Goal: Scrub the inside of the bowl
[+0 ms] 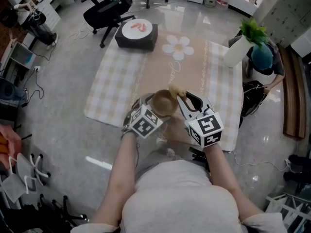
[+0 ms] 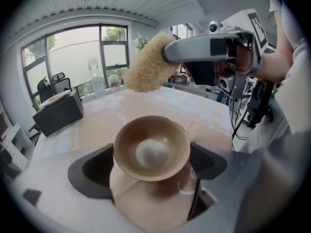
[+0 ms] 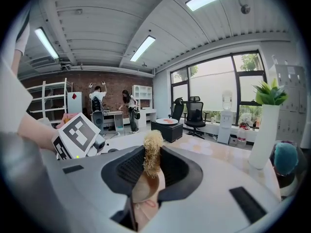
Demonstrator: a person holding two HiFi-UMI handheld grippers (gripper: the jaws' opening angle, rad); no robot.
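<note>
so closest in, the left gripper (image 2: 150, 165) is clamping the tan bowl (image 2: 151, 147) between its jaws, pinching it low down on the body. it's holding the bowl up in the air over the near edge of the table (image 1: 116, 76), not resting it on anything. the inside is showing plainly, and there's a pale round patch at the bottom. can't tell if that's glare or something that needs scrubbing.

the right gripper (image 3: 151, 171) is squeezing a scruffy straw-coloured scrubber (image 3: 152, 152), with the fibres poking out past its jaws. in the left gripper view the scrubber is hovering above and beyond the rim with clear air between them. from the head view it's sitting just beside the bowl's far edge. so i'm reading it as not touching the inside right now.

progress-wise, both tools are gripped and lined up, so the setup is done. the actual scrubbing is looking like it's all ahead, or at least paused. nothing in the bowl is showing suds or streaks that would prove otherwise.

further out, the checked tablecloth is carrying a flower-shaped mat (image 1: 178, 46), a black box (image 1: 136, 41) with a white plate (image 1: 137, 28) on top, and a white vase (image 1: 238, 51) with a green plant. an office chair (image 1: 108, 8) is standing beyond the table.
</note>
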